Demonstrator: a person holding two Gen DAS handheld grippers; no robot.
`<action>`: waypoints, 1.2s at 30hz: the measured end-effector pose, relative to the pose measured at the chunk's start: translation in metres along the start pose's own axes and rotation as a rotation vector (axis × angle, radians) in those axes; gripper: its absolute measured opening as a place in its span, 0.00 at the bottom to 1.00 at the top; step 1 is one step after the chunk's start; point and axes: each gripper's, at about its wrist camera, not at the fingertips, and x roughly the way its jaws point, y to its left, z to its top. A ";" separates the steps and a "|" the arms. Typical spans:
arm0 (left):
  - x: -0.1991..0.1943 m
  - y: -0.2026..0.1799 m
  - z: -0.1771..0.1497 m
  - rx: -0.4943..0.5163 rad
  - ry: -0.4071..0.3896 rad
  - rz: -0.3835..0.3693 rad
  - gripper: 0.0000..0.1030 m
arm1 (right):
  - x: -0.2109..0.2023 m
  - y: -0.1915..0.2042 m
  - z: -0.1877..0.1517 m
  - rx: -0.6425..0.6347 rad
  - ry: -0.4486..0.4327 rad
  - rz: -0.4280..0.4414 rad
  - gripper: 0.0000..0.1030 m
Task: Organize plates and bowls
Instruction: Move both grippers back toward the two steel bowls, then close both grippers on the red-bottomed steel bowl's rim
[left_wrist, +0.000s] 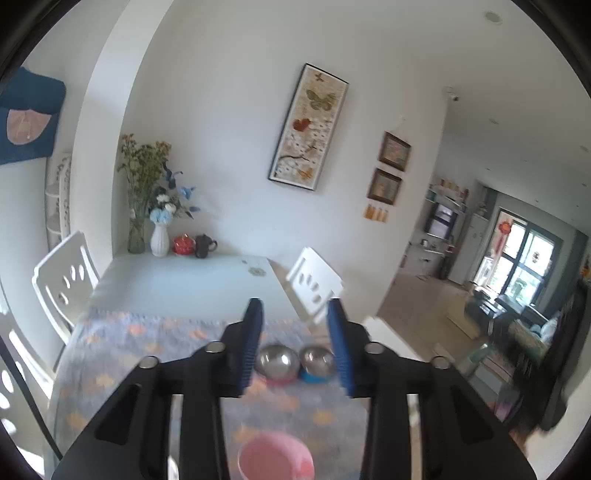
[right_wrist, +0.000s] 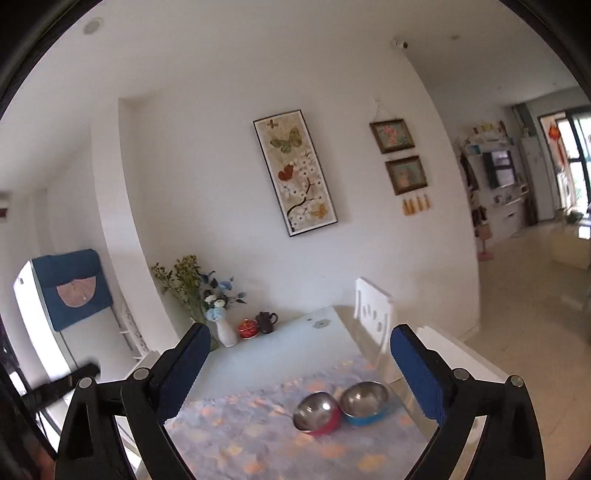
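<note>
Resting side by side near the right edge of the bench (right_wrist: 258, 354) are two steel-lined bowls, the red-shelled bowl (right_wrist: 317, 412) touching the blue-shelled bowl (right_wrist: 365, 402); both are set on a grey-blue cloth with orange patches (right_wrist: 236, 435). A pink round plastic bowl (left_wrist: 275, 459) is seen blurred and cut off at the bottom of the left wrist view, on the near part of the cloth.

The left gripper (left_wrist: 295, 345) is held above the cloth with its blue-padded jaws spread apart and nothing between them; the two steel bowls are framed in the gap, untouched. The right gripper (right_wrist: 306, 373) is likewise released, its jaws spread wider and empty.

At the far end of the bench a white ribbed vase of blue flowers (right_wrist: 225, 330), a red lidded pot (right_wrist: 248, 328) and a dark teapot (right_wrist: 266, 321) are grouped against the wall. White chairs (left_wrist: 62, 280) are placed around it, and a tall framed butterfly picture (right_wrist: 295, 171) is hung above.
</note>
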 end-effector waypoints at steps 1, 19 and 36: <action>0.015 0.000 0.009 -0.012 -0.012 0.024 0.59 | 0.017 -0.004 -0.002 0.013 0.023 0.008 0.95; 0.264 0.069 -0.134 -0.175 0.376 0.259 0.64 | 0.309 -0.088 -0.203 0.167 0.664 -0.072 0.75; 0.301 0.095 -0.182 -0.294 0.531 0.228 0.52 | 0.376 -0.089 -0.269 0.141 0.827 -0.111 0.43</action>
